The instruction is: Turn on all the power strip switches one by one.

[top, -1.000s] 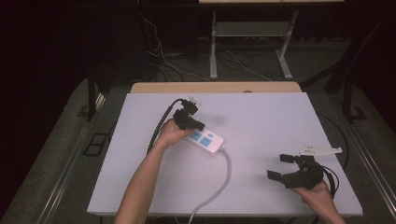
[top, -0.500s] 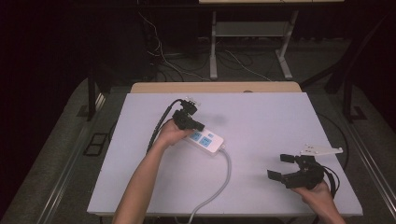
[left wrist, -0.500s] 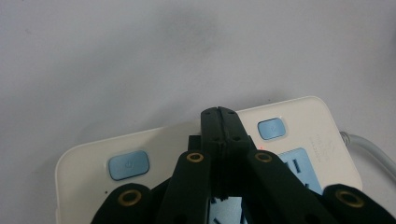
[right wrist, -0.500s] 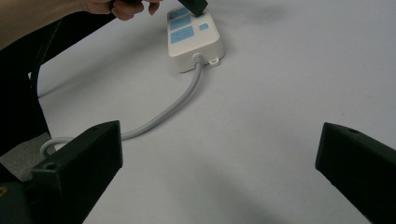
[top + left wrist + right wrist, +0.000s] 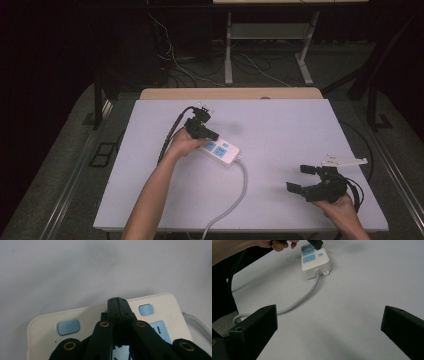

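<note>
The white power strip (image 5: 220, 150) at frame centre has pale blue buttons and a grey cable (image 5: 235, 195). The left gripper (image 5: 117, 300), jaws pressed together, rests above it. The right gripper (image 5: 302, 177), lower right, gapes wide and empty.

light: bright tabletop, dark surroundings | shadows: soft | focus: sharp, near jaws blurred

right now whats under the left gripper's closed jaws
The left gripper, jaws shut, hangs over the white power strip. A blue power button shows on one side, another blue button and a socket face on the other. What lies directly beneath the jaws is covered.
</note>
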Demonstrator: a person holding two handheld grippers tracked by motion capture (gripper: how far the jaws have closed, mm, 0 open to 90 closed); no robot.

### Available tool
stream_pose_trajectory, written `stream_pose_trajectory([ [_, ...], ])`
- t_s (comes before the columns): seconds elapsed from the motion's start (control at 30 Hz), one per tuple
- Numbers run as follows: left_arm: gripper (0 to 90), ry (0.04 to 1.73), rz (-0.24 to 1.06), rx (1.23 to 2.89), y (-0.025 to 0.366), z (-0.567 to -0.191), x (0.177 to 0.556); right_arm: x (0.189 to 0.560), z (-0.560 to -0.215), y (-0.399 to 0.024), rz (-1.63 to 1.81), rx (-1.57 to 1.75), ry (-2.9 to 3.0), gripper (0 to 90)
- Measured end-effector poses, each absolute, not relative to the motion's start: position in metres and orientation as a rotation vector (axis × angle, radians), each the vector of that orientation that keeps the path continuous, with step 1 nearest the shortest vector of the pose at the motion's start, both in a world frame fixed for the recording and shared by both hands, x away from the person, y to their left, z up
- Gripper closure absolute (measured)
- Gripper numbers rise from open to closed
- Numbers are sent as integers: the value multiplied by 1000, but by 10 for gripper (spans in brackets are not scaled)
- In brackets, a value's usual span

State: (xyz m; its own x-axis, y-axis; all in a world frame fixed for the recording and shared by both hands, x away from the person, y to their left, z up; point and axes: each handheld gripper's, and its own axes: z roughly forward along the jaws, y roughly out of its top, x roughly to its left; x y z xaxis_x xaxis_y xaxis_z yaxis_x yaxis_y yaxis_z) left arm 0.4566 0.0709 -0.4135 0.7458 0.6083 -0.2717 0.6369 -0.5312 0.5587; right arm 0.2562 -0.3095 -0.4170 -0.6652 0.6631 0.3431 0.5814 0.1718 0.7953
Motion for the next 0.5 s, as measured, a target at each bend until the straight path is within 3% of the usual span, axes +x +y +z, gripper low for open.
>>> stream_pose_trajectory([
  [0.5,899,962,-34,2235,75,-416,451,256,-417,-310,1531,1250,2335,5],
])
